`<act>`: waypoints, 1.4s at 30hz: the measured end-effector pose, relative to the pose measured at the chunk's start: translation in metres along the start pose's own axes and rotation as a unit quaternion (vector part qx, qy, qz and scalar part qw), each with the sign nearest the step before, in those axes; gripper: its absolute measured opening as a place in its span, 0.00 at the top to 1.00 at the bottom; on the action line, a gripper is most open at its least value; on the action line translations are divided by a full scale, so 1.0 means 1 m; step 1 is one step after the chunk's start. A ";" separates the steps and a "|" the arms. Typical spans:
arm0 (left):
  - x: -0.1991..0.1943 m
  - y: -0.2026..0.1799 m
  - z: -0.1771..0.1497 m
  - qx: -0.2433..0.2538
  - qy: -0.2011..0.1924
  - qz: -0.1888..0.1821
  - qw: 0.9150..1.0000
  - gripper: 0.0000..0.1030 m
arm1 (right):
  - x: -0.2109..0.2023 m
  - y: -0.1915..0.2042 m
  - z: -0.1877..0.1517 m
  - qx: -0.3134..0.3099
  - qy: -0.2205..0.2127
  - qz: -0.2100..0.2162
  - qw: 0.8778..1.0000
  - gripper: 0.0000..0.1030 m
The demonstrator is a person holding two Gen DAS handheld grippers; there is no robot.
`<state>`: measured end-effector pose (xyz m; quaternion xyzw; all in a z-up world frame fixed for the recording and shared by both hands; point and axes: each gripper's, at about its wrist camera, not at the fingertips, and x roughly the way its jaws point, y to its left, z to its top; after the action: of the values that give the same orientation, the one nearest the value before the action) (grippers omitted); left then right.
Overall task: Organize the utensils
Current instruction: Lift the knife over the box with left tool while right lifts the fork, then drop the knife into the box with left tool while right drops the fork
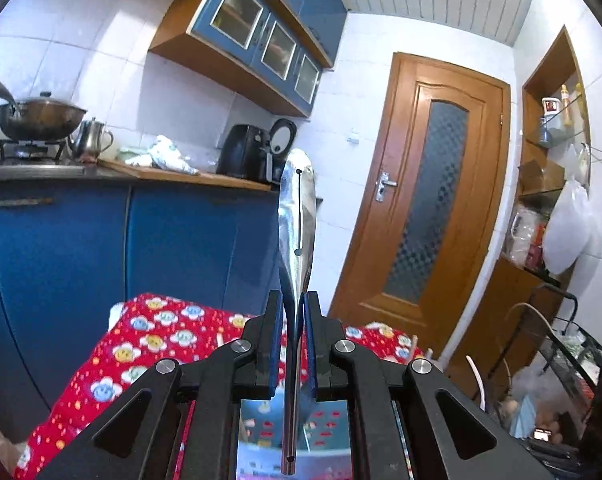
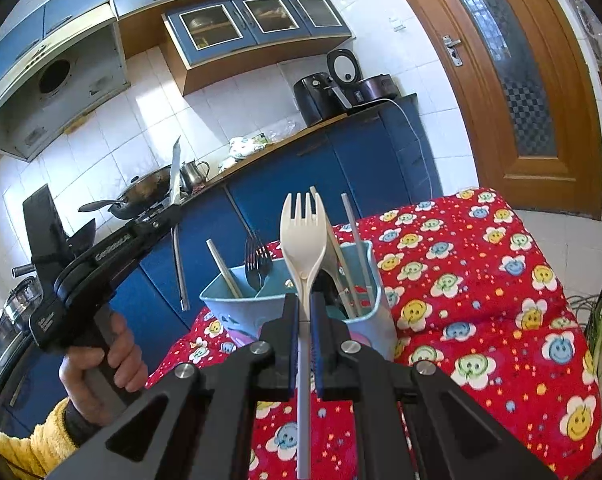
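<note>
L gripper (image 1: 294, 312) clamps a slotted metal spatula (image 1: 297, 216) by the neck, blade up in the air, well above the red flower-print cloth (image 1: 141, 344); handle end runs back betw the arms & is cut off at the frame bottom. L wrist view doesn't show the holder at all. R wrist view does: pale blue utensil holder (image 2: 237, 312) stands on the cloth near its far edge, beside the blue cabinets (image 2: 309, 184). R gripper (image 2: 305, 312) is closed on a cream spork (image 2: 303, 236), tines up, right in front of the holder, so part of the rim & contents are hidden. Inside: dark metal fork (image 2: 258, 260), chopsticks (image 2: 357, 248), other pieces hard to make out. R view also catches the L gripper at left w/ the spatula seen edge-on, held in a hand (image 2: 101, 364) w/ yellow sleeve
</note>
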<state>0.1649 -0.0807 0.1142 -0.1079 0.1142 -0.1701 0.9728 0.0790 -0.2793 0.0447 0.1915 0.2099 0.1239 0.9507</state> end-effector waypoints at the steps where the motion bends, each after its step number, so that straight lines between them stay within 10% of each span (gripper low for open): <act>1: 0.003 -0.001 0.000 0.004 -0.003 0.002 1.000 0.90 | 0.002 0.000 0.002 -0.003 -0.003 0.000 1.000 0.93; 20: 0.039 0.023 -0.034 -0.004 -0.009 0.021 1.000 0.90 | 0.070 0.001 0.037 -0.102 -0.101 0.000 0.990 0.93; 42: 0.034 0.004 -0.057 0.039 0.042 0.017 0.998 0.88 | 0.085 -0.006 0.014 -0.098 -0.032 -0.037 0.994 0.90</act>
<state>0.1827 -0.0987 0.0530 -0.0603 0.1502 -0.1628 0.9733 0.1614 -0.2621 0.0241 0.0932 0.1735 0.1027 0.9750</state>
